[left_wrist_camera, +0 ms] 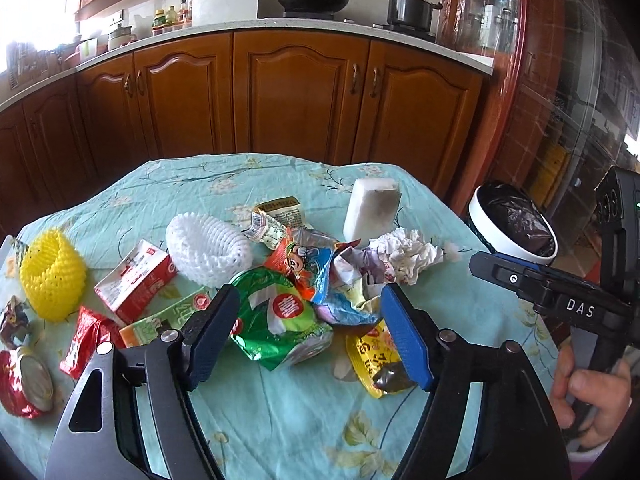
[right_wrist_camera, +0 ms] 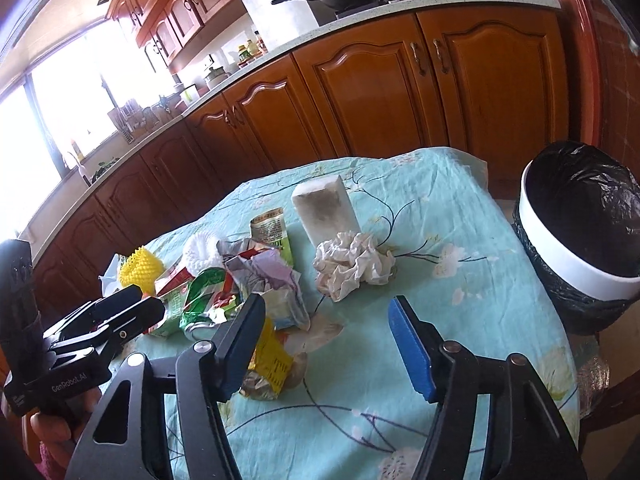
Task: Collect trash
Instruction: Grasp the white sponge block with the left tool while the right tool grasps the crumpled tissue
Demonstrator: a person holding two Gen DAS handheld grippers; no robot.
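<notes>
A: Where is the trash?
B: The trash pile (left_wrist_camera: pixel 296 280) lies on the cloth-covered surface (left_wrist_camera: pixel 280 412), the bin (right_wrist_camera: pixel 576 240) beside it.
A: The claws?
B: The left claw (left_wrist_camera: pixel 308 332) and right claw (right_wrist_camera: pixel 326 340) both stand spread, pinching nothing.

Trash lay heaped on the table (left_wrist_camera: pixel 280 420): a yellow foam net (left_wrist_camera: pixel 52 276) upright at the left, a white foam net (left_wrist_camera: pixel 208 250) on its side, a red-and-white carton (left_wrist_camera: pixel 134 280), a green packet (left_wrist_camera: pixel 276 320), a yellow wrapper (left_wrist_camera: pixel 376 356) and a crushed red can (left_wrist_camera: pixel 24 380). A crumpled tissue (right_wrist_camera: pixel 352 266) sat just in front of an upright, smudged white foam block (right_wrist_camera: pixel 326 210), apart from the main pile. Beside the table's right edge stood a white bin (right_wrist_camera: pixel 576 256) lined with a black bag (right_wrist_camera: pixel 596 184), its mouth open.
</notes>
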